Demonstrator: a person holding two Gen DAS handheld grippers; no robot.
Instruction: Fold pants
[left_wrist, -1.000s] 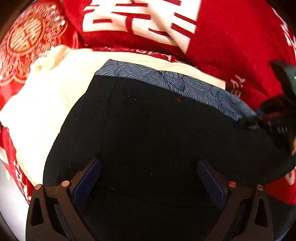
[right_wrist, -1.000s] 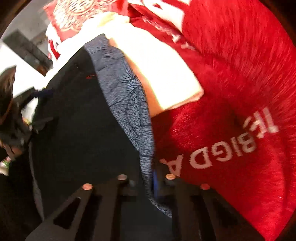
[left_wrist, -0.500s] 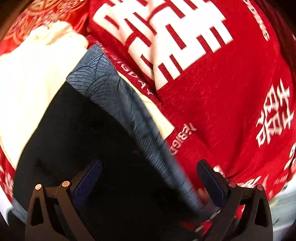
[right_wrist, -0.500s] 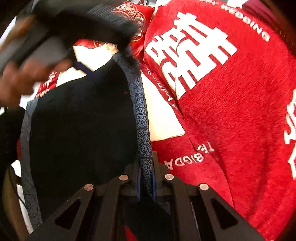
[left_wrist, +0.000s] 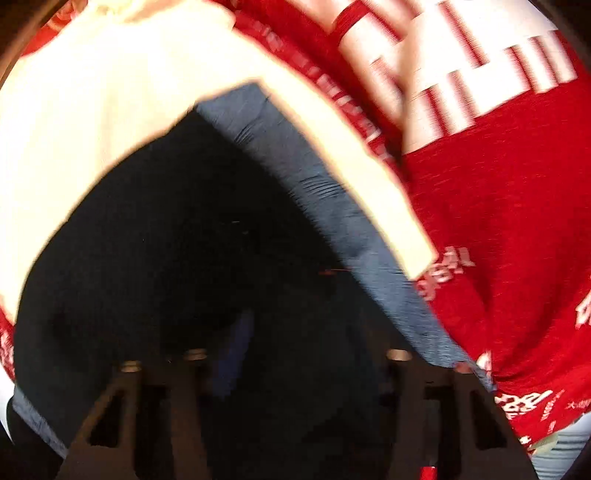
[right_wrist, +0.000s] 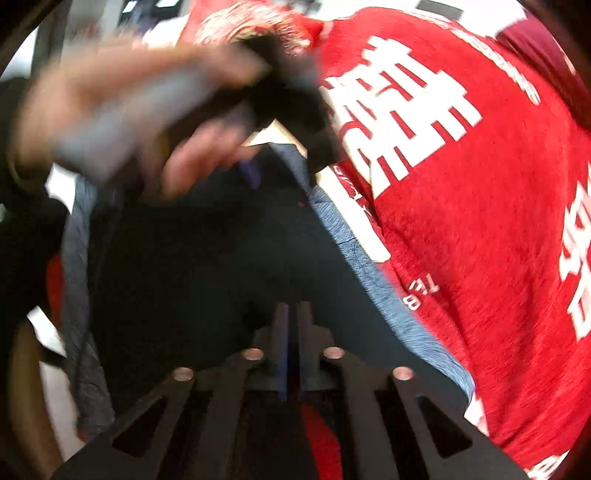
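Black pants (left_wrist: 177, 236) with a blue-grey patterned waistband (left_wrist: 332, 206) lie on a cream cloth (left_wrist: 92, 110); the left wrist view is blurred. My left gripper (left_wrist: 310, 354) hangs over the pants just inside the waistband. Its jaws are closing, still apart, with black cloth between them. In the right wrist view the waistband (right_wrist: 373, 273) runs to the right of my right gripper (right_wrist: 290, 332). That gripper's jaws are opening and show only a narrow slit with nothing seen in it. A blurred hand (right_wrist: 110, 110) holds the left gripper at the waistband's far corner.
A red blanket (right_wrist: 480, 221) with large white characters covers the surface to the right and beyond. The cream cloth sticks out past the waistband. A white floor or wall (right_wrist: 48, 339) shows at the left edge.
The left jaws have narrowed from wide apart. The right gripper has let go of the waistband, which now lies to its right. The hand with the left gripper has come closer in the right view.
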